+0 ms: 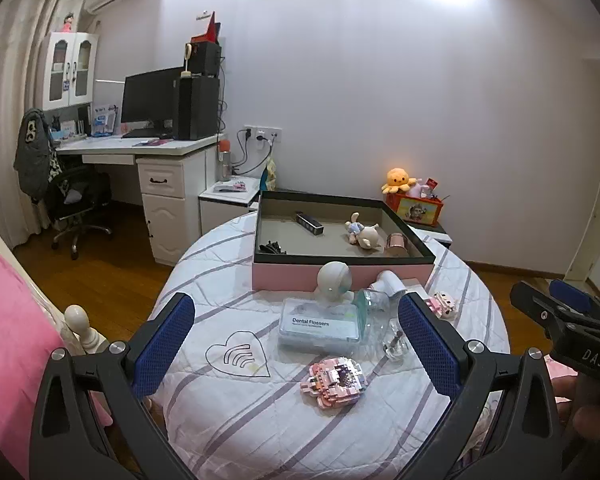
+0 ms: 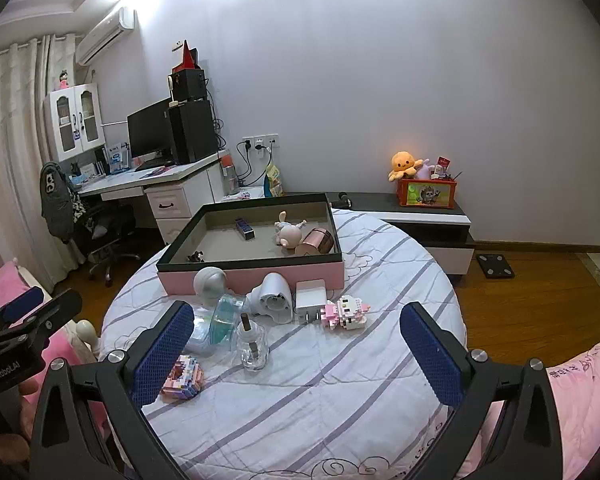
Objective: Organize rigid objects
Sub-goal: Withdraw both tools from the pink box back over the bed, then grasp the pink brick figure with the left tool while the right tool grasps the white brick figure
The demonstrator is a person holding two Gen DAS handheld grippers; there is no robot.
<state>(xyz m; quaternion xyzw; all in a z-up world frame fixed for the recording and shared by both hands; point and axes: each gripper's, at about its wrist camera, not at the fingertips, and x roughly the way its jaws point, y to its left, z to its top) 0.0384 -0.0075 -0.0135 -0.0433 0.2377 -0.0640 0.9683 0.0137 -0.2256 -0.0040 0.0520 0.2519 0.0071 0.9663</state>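
Bottle (image 2: 253, 346) ahead-left of right tool (image 2: 298, 354): glass, slick, fragile, grip the body. Both tools wide open, empty; left tool (image 1: 296, 346).

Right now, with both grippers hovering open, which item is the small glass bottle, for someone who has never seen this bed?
Start at the pink-sided tray on the striped bedspread and come toward the camera, past the loose items lined up before it. The glass bottle stands upright, nearest the camera, beside the teal-lidded clear container. It is the only see-through item with a dark stick rising from its neck.
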